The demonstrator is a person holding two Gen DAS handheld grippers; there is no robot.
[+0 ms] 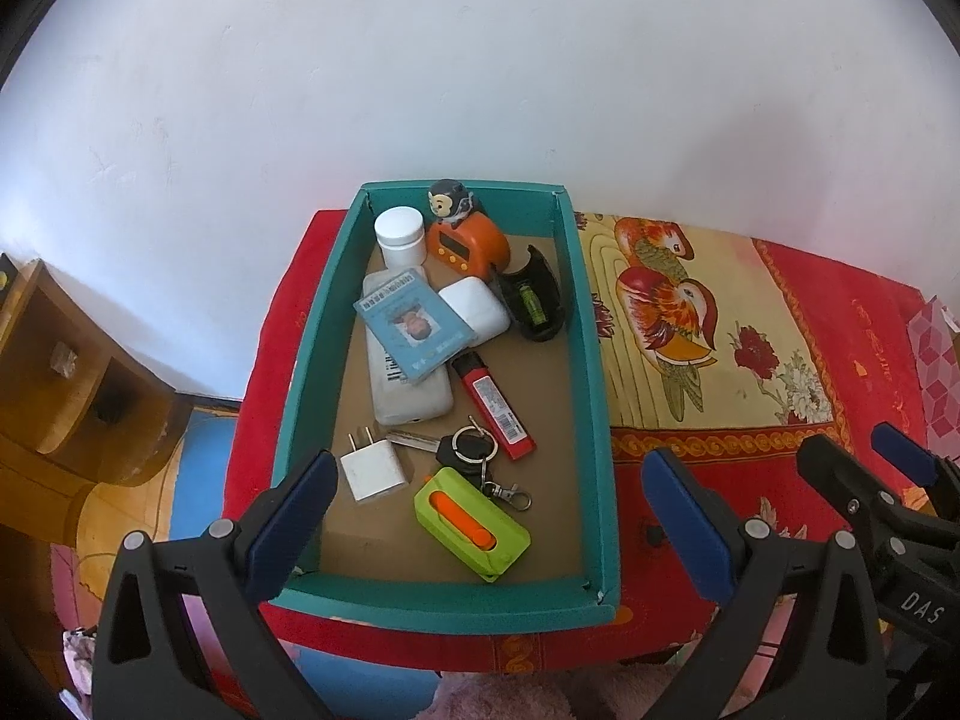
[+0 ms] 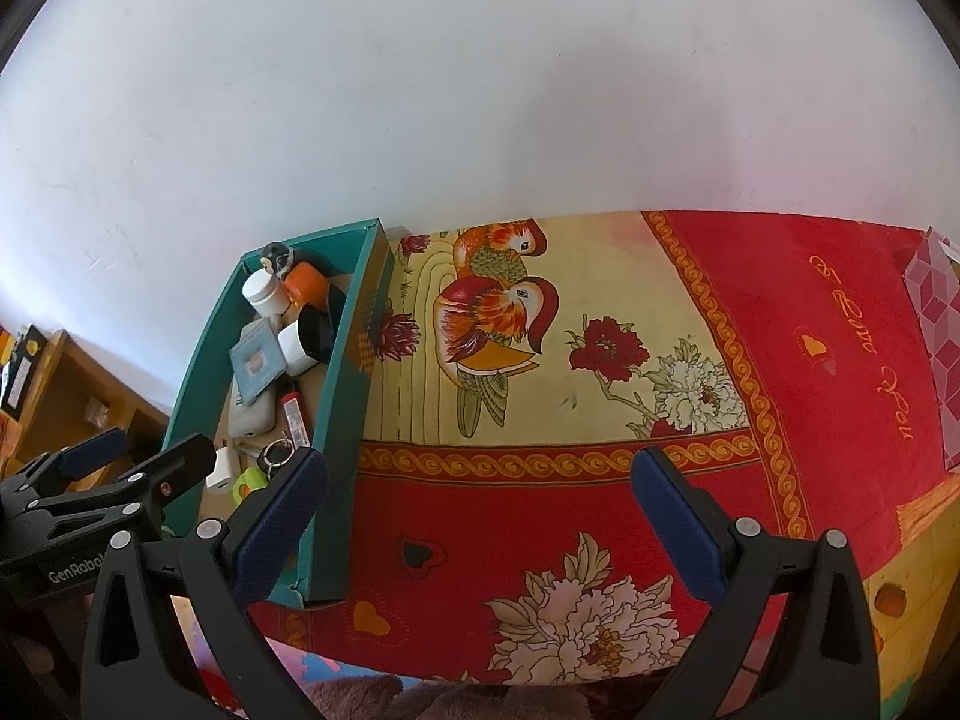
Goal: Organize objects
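Teal cardboard box [image 1: 591, 324] sits on a surface draped in a red and yellow cloth [image 1: 750, 372] printed with mandarin ducks, directly ahead of the left gripper [image 1: 486, 516] and pushed up to a white wall [image 1: 420, 72]. That gripper hangs above the box's near end with its blue-padded fingers spread wide and nothing between them; its left finger overlaps the near left wall, its right finger lies over the cloth just outside the right wall. Closest to it inside the box lie a lime-green case with an orange slider [image 1: 474, 531], a white plug adapter [image 1: 373, 467] and a black key fob on a ring of keys [image 1: 465, 449]. Further ahead are a red lighter [image 1: 495, 411], a white rectangular device [image 1: 408, 384] with a blue card holder [image 1: 411, 324] lying on top of it, a white earbud case [image 1: 477, 309] and a black holder with a green battery [image 1: 533, 303]. At the far end stand a white jar [image 1: 401, 237] and an orange timer topped by a small monkey figure [image 1: 465, 234].

The right gripper [image 2: 480, 522] hovers over the bare cloth, the box off to its left, its left finger overlapping the box's near right corner. Its fingers are likewise wide apart and empty. Far to its right, a pink patterned bag [image 2: 936, 324] rests at the cloth's edge.
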